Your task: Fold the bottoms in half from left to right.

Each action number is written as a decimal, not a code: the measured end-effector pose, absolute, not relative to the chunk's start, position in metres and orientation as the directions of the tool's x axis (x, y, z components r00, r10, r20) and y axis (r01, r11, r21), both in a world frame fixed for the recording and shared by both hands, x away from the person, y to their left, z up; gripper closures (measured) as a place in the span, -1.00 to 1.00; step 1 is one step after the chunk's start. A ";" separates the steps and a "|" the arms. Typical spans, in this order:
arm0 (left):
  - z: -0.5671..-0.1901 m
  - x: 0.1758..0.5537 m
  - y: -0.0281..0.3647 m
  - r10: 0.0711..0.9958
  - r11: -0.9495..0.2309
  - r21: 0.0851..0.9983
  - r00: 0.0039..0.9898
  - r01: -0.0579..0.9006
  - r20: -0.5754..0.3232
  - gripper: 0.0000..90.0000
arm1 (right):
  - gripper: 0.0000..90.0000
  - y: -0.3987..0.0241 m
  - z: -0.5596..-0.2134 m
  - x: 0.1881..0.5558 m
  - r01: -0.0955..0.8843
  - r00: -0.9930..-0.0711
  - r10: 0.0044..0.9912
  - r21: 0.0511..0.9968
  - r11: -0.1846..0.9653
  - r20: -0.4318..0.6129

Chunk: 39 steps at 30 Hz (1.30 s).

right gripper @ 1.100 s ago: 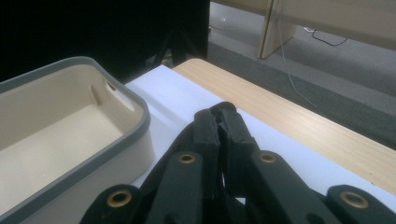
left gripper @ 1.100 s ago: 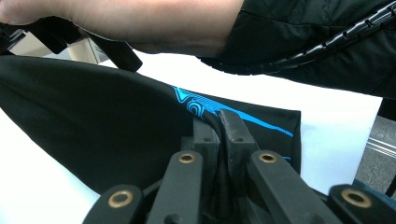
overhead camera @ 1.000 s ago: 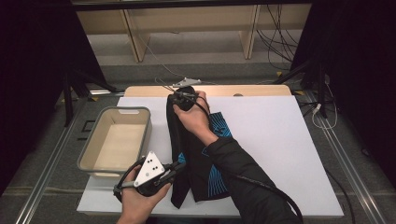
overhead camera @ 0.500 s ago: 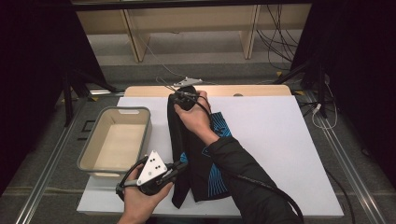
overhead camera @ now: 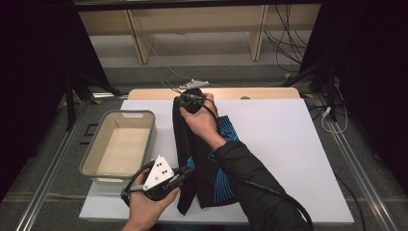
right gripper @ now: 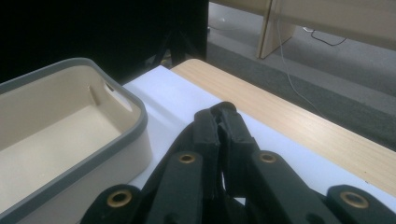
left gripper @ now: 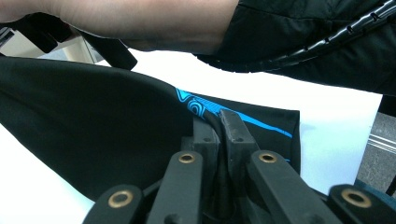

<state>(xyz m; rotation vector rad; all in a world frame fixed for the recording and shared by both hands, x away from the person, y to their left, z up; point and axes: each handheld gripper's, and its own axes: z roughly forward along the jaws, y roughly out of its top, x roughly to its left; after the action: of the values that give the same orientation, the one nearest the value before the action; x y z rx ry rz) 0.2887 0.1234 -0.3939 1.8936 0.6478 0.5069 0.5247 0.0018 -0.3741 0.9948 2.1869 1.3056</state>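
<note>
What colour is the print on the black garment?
Bright blue contour-like lines on the black garment; it shows best in the high view.

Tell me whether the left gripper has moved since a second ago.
No. In the high view the left gripper sits at the same spot beside the near right corner of the bin, shut on the black cloth just as before.

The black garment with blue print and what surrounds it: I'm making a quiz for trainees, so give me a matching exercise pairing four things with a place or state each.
1. black garment
2. bin
3. left gripper
4. right gripper

a. empty, left of the garment
b. shut on the garment's near end
c. folded lengthwise on the white mat
d. shut on the garment's far end

Pairs: 1-c, 2-a, 3-b, 4-d
</note>
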 end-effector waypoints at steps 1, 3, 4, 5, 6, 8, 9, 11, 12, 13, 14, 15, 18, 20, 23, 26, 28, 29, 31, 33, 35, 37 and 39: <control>-0.394 0.289 0.123 0.639 -0.331 0.921 0.767 0.207 0.057 0.90 | 0.93 0.002 -0.374 0.525 0.369 -0.664 0.747 0.877 0.308 0.017; -0.394 0.289 0.123 0.639 -0.332 0.920 0.767 0.208 0.057 0.90 | 0.93 0.001 -0.374 0.525 0.368 -0.664 0.747 0.877 0.308 0.017; -0.394 0.289 0.123 0.638 -0.332 0.920 0.768 0.208 0.057 0.90 | 0.93 0.001 -0.373 0.525 0.369 -0.665 0.747 0.877 0.308 0.018; -0.394 0.289 0.122 0.638 -0.332 0.920 0.768 0.208 0.057 0.90 | 0.93 0.001 -0.373 0.525 0.370 -0.665 0.747 0.877 0.307 0.019; -0.394 0.289 0.122 0.638 -0.332 0.920 0.768 0.207 0.058 0.90 | 0.93 0.001 -0.373 0.525 0.369 -0.665 0.747 0.877 0.308 0.018; -0.394 0.289 0.122 0.638 -0.331 0.921 0.768 0.207 0.057 0.90 | 0.93 0.000 -0.374 0.525 0.369 -0.664 0.747 0.877 0.308 0.017; -0.394 0.289 0.122 0.638 -0.331 0.921 0.768 0.207 0.056 0.90 | 0.93 0.000 -0.374 0.525 0.369 -0.665 0.747 0.877 0.308 0.018; -0.394 0.290 0.121 0.637 -0.333 0.920 0.769 0.207 0.058 0.90 | 0.93 0.000 -0.374 0.525 0.370 -0.665 0.747 0.876 0.309 0.017; -0.395 0.290 0.121 0.636 -0.335 0.919 0.769 0.207 0.059 0.90 | 0.93 0.000 -0.374 0.525 0.372 -0.664 0.747 0.876 0.306 0.021; -0.395 0.290 0.121 0.636 -0.335 0.919 0.770 0.207 0.059 0.90 | 0.93 0.000 -0.374 0.525 0.372 -0.664 0.747 0.876 0.307 0.021; -0.395 0.290 0.120 0.635 -0.336 0.919 0.770 0.206 0.059 0.90 | 0.93 -0.001 -0.373 0.525 0.373 -0.664 0.748 0.876 0.307 0.020; -0.395 0.290 0.120 0.635 -0.337 0.919 0.771 0.206 0.060 0.90 | 0.93 -0.001 -0.373 0.525 0.373 -0.664 0.747 0.875 0.307 0.021; -0.395 0.290 0.119 0.634 -0.337 0.919 0.771 0.206 0.060 0.90 | 0.93 -0.002 -0.373 0.526 0.371 -0.664 0.748 0.876 0.308 0.018; -0.395 0.290 0.119 0.632 -0.340 0.918 0.772 0.205 0.061 0.90 | 0.93 -0.003 -0.373 0.526 0.376 -0.662 0.749 0.875 0.305 0.023; -0.395 0.290 0.118 0.632 -0.342 0.917 0.773 0.204 0.064 0.90 | 0.93 -0.004 -0.372 0.526 0.374 -0.662 0.749 0.876 0.304 0.023; -0.395 0.290 0.117 0.631 -0.343 0.917 0.773 0.204 0.065 0.90 | 0.93 -0.005 -0.372 0.527 0.376 -0.660 0.750 0.877 0.301 0.026; -0.395 0.291 0.117 0.630 -0.345 0.916 0.774 0.203 0.066 0.90 | 0.93 -0.005 -0.372 0.527 0.378 -0.659 0.752 0.876 0.299 0.028; -0.395 0.291 0.117 0.630 -0.345 0.916 0.774 0.203 0.065 0.90 | 0.93 -0.005 -0.372 0.527 0.378 -0.658 0.753 0.876 0.298 0.028; -0.395 0.291 0.117 0.628 -0.347 0.916 0.775 0.202 0.066 0.90 | 0.93 -0.006 -0.372 0.527 0.378 -0.659 0.752 0.876 0.298 0.028; -0.395 0.291 0.116 0.628 -0.347 0.916 0.776 0.204 0.065 0.90 | 0.93 -0.006 -0.372 0.527 0.377 -0.661 0.750 0.876 0.300 0.028; -0.396 0.291 0.115 0.626 -0.349 0.915 0.777 0.204 0.066 0.90 | 0.93 -0.006 -0.372 0.527 0.377 -0.660 0.751 0.876 0.299 0.028; -0.396 0.291 0.115 0.627 -0.349 0.915 0.777 0.204 0.066 0.90 | 0.93 -0.006 -0.372 0.527 0.377 -0.660 0.751 0.876 0.300 0.027; -0.396 0.291 0.115 0.626 -0.349 0.915 0.777 0.204 0.066 0.90 | 0.93 -0.006 -0.372 0.527 0.377 -0.660 0.751 0.876 0.301 0.026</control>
<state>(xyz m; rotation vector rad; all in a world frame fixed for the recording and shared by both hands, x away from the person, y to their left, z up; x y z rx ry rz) 0.2914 0.1150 -0.3956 1.9154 0.6298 0.5016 0.5273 -0.0062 -0.3719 1.0091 2.1845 1.3096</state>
